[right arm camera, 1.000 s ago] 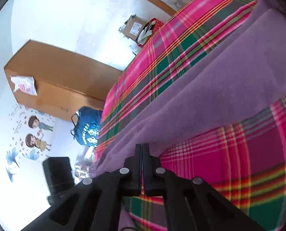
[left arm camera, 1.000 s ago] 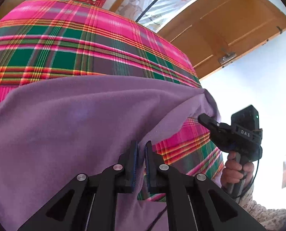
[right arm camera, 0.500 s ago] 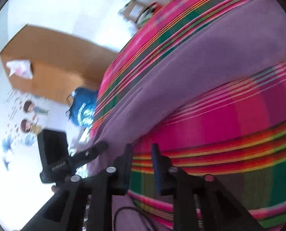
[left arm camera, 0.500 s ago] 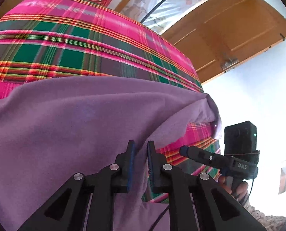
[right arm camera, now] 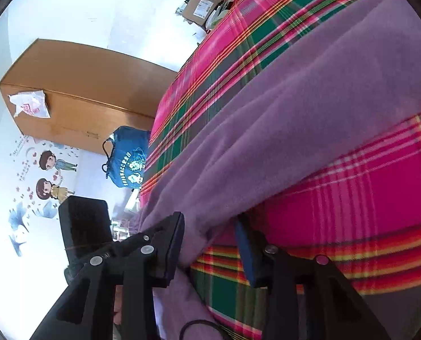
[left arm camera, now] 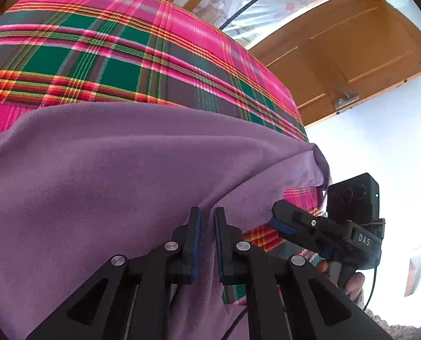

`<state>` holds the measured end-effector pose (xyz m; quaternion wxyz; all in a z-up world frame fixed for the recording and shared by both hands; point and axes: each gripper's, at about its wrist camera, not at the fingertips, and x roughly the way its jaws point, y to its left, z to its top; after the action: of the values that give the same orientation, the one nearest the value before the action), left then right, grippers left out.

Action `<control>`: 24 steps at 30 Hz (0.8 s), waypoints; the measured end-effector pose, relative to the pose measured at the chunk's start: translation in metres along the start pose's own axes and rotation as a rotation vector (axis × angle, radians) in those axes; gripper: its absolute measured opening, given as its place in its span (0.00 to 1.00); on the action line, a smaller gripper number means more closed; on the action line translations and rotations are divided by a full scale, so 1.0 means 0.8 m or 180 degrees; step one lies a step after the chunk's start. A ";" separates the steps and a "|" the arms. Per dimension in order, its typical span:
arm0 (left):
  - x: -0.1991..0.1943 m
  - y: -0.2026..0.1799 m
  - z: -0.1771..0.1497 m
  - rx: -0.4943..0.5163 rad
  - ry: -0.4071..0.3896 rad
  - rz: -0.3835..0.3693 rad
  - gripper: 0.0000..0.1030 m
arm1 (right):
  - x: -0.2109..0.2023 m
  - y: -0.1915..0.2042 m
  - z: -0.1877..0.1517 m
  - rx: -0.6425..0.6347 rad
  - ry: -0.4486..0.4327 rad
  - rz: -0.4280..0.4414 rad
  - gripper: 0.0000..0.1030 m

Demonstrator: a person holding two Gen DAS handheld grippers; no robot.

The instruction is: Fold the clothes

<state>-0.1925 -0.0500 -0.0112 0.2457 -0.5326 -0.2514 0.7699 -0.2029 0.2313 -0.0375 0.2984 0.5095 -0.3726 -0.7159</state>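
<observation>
My right gripper [right arm camera: 210, 235] has just let go: its jaws have been opening and now stand spread, the purple cloth [left arm camera: 119, 175] lying loose between them. My left gripper [left arm camera: 207, 226] pinches the cloth's near edge. The cloth drapes across the plaid bedspread [left arm camera: 119, 53] on the bed.

Left gripper [left arm camera: 207, 242] clamped nearly closed, angled down; right gripper [right arm camera: 210, 250] jaws had just been opening, spread wide.

Bare plaid bedspread [left arm camera: 111, 65] beyond purple garment [left arm camera: 102, 170]
</observation>
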 end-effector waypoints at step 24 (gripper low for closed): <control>-0.011 0.013 0.006 -0.0132 -0.0049 0.0068 0.24 | -0.031 0.012 -0.040 0.0063 0.0001 -0.0232 0.05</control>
<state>-0.1952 -0.0646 -0.0105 0.2244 -0.5343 -0.2635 0.7712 -0.1647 0.2386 -0.0229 0.2672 0.5257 -0.3608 -0.7225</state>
